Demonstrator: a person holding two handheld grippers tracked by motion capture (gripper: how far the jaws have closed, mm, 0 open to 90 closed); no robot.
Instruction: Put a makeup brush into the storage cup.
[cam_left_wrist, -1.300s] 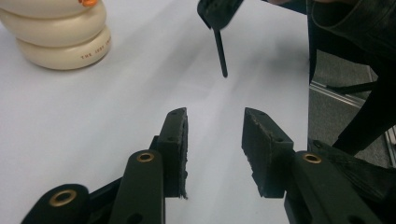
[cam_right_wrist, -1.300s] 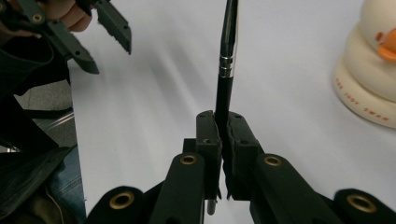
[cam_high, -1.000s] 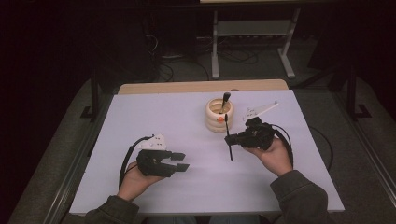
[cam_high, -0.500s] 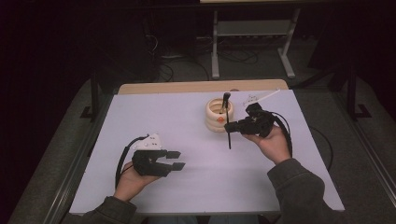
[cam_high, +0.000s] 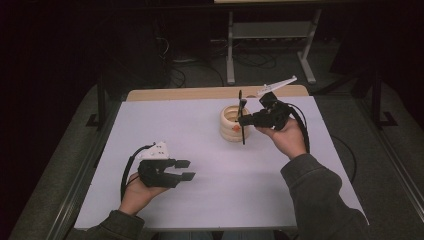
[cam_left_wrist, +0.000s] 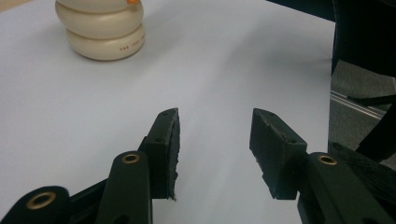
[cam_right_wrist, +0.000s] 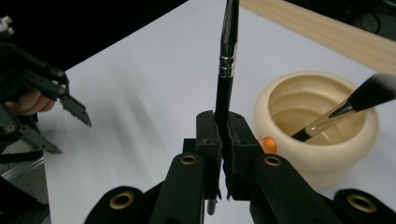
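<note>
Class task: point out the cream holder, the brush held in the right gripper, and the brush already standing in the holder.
cream holder (cam_right_wrist: 280, 100), right gripper view, rim.
held brush (cam_right_wrist: 227, 65), right gripper view, metal ferrule.
standing brush (cam_right_wrist: 376, 91), right gripper view, bristles.

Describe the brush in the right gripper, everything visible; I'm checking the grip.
The brush is slim, with a glossy black handle and a silver metal band. It stands roughly upright, clamped by its handle between the shut pads of the right gripper, lifted clear of the white table beside the cream holder. Its bristle end is out of frame.
</note>
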